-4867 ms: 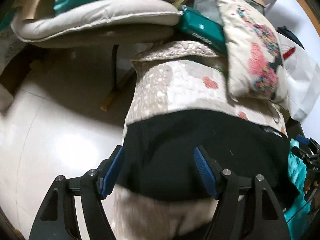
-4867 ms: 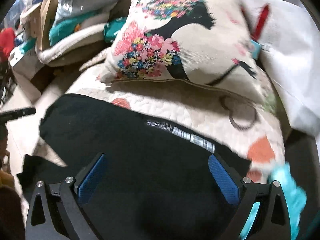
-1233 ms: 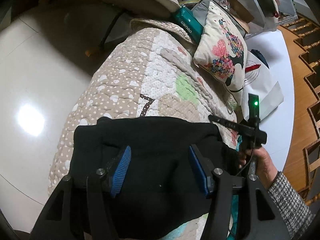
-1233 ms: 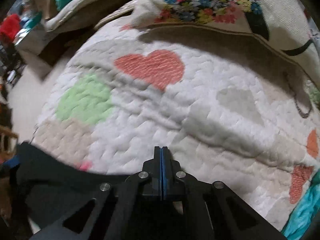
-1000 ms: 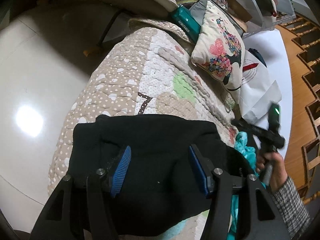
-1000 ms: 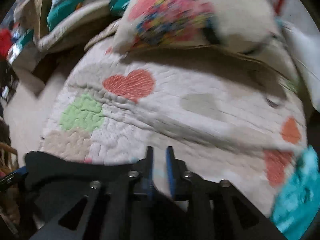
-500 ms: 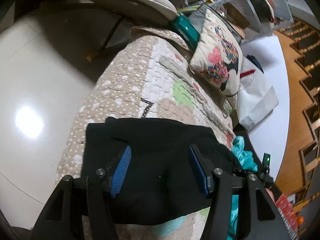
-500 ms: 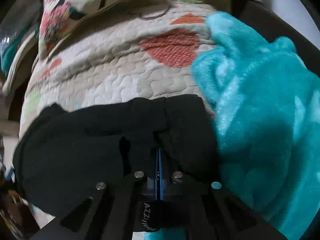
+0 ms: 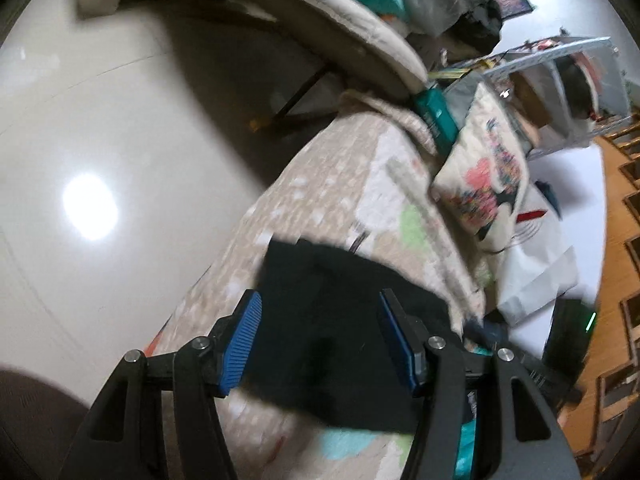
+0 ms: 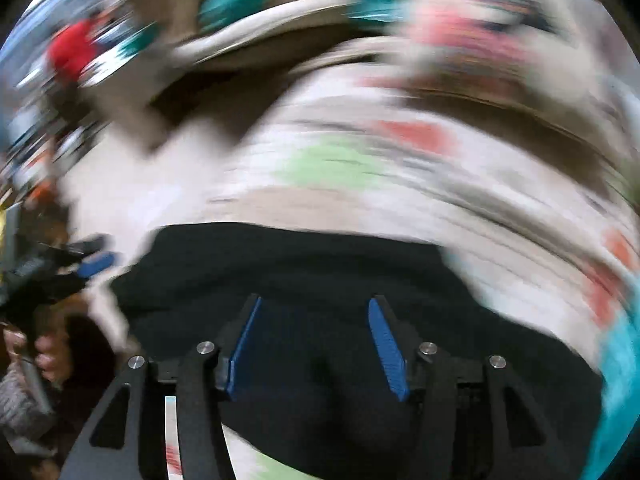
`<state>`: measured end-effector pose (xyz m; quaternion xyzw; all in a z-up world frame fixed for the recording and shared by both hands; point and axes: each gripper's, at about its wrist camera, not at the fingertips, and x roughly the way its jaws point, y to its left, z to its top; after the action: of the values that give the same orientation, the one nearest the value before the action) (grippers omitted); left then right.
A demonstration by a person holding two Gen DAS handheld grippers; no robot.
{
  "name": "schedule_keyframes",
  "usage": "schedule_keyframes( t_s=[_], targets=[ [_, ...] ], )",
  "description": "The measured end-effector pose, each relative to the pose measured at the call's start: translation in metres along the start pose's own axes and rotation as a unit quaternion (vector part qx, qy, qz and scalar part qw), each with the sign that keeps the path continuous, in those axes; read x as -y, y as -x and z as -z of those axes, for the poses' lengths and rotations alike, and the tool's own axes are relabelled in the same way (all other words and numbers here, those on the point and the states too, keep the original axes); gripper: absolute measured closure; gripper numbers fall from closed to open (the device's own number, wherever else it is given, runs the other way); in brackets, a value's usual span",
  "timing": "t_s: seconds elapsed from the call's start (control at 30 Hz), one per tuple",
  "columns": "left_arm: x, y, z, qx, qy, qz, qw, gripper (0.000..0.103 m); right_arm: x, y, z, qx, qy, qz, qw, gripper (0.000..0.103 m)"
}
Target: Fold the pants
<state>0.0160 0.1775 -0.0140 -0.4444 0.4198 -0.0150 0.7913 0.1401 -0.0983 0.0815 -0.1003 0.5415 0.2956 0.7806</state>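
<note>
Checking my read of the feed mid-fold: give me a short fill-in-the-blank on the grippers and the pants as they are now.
1. The colour of the pants is ____.
2. The left gripper has its jaws ____.
3. The right gripper has its jaws ____.
4. The pants lie on a patterned ____ with a green patch and red patches.

Missing words: black; open; open; quilt

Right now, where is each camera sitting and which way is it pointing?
Left wrist: on the left tool, looking down its open fingers at the black pants on the quilt, pillow beyond.
Right wrist: on the right tool, open, facing the pants through heavy blur; the person's left hand holding the left tool shows at the left edge.
Shared: pants, quilt.
</note>
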Motion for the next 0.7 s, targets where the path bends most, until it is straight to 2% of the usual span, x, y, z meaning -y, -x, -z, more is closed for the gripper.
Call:
schedule_keyframes(
  t_s=[0.07,0.17,0.27,0.43,0.6,0.63,0.67,0.7],
  targets=[
    [-0.003,-0.006,0.007,-0.011,-0.002,-0.016,0.9998,0.045,-0.041,-0.03,-0.025,-0.03,0.057,-0.045,0.997,0.044],
    [-0.009,-0.015,0.009,-0.02,-0.002,-0.033,0.9993,0.045,-0.092,-0.069,-0.054,-0.065,0.133,-0.069,0.987,0.044],
    [-0.022,-0.024,0.008,-0.036,0.027,-0.031,0.9985,0.044,-0.132,-0.101,-0.07,-0.097,0.187,-0.09,0.973,0.044],
    [-0.023,-0.029,0.009,-0.036,0.024,-0.022,0.9988,0.038,-0.172,-0.151,-0.077,-0.151,0.262,-0.057,0.951,0.043],
    [-0.025,-0.04,0.008,-0.045,0.027,-0.029,0.9982,0.035,-0.19,-0.186,-0.073,-0.19,0.299,-0.035,0.934,0.039],
    [-0.026,-0.041,0.008,-0.048,0.028,-0.03,0.998,0.035,-0.194,-0.189,-0.072,-0.194,0.305,-0.032,0.932,0.041],
    [-0.026,-0.042,0.009,-0.049,0.028,-0.03,0.998,0.035,-0.197,-0.188,-0.071,-0.197,0.308,-0.031,0.93,0.054],
    [-0.026,-0.043,0.009,-0.049,0.027,-0.032,0.9979,0.035,-0.198,-0.187,-0.07,-0.197,0.313,-0.023,0.929,0.078]
  ],
)
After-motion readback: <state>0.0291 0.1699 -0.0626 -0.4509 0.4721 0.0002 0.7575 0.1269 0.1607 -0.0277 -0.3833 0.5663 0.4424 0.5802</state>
